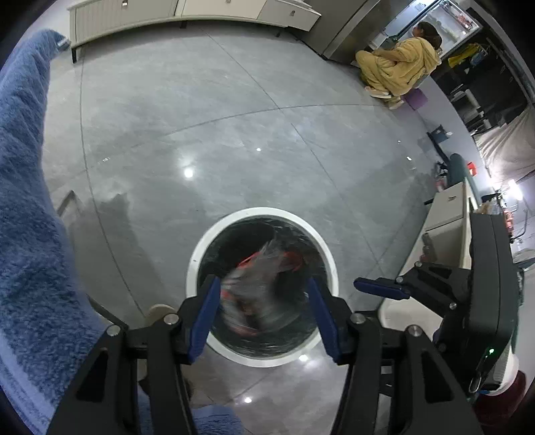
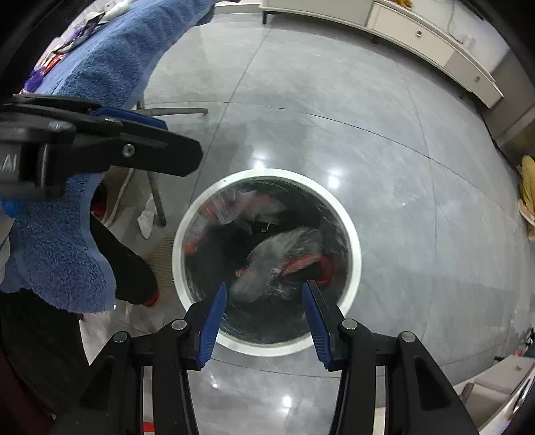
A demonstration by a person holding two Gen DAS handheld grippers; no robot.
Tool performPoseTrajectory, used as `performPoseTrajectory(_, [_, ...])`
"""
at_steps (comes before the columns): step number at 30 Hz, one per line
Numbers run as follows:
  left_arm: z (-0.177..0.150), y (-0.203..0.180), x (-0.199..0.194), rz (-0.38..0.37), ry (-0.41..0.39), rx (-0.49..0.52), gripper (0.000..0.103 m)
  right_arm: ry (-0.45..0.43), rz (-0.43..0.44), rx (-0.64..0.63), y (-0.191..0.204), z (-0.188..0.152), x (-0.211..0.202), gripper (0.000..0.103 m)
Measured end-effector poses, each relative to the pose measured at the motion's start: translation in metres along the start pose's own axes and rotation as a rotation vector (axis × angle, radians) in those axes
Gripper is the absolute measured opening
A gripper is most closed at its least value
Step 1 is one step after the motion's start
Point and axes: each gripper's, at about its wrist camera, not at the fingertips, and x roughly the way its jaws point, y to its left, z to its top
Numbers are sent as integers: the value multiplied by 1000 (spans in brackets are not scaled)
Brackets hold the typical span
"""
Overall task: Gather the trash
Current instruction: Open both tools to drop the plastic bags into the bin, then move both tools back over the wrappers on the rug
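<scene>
Left tongs (image 1: 264, 297): jaws spread wide, nothing clamped; blue pads w/ black frame; held above the bin, pointing down into it; seen also from the right wrist view as a black-and-blue arm at upper left (image 2: 100, 140).
Right tongs (image 2: 264, 302): jaws apart, gripping nothing; over the near rim of the bin; in the left wrist view its side shows at right (image 1: 381, 288), one blue pad visible.
Bin (image 1: 329, 264): round, white rim, dark liner inside; stands on the floor; directly below both tongs; same bin in right view (image 2: 354, 247).
Trash, wrapper (image 1: 254, 294): clear/silvery plastic w/ red-orange print; blurred; lies between the left pads in the frame but not pinched, whether touching the left pad can't be told; appears inside the bin's mouth.
Trash, right view (image 2: 284, 257): grey-silver crumpled plastic w/ red strip, inside the bin, near the right-hand wall; a 2nd pale piece w/ red edge (image 2: 230, 207) at the far-left wall; both smeared, detail unreadable.
Towel (image 1: 30, 200): blue terry cloth; hangs down at left of the left view; in right view (image 2: 110, 53) drapes over an edge at upper left, beside the bin but apart from it.
Floor (image 1: 234, 134): grey glossy tiles, light spots reflected.
Cabinet (image 1: 187, 13): white, low, on short legs, along the far wall.
Person (image 1: 398, 63): in yellow clothes, crouched at far right by an open fridge; well apart from the bin.
</scene>
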Motion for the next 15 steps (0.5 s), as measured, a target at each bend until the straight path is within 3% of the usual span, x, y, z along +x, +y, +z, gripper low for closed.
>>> performPoseTrajectory(7, [-2,-6,-22,-23,-48,29,53,-47,-35,32,5,-1,-24,45])
performPoseTrajectory(15, [-31,20,-120,98,-283,82,53,-288,-10,41,44,37,-80,50])
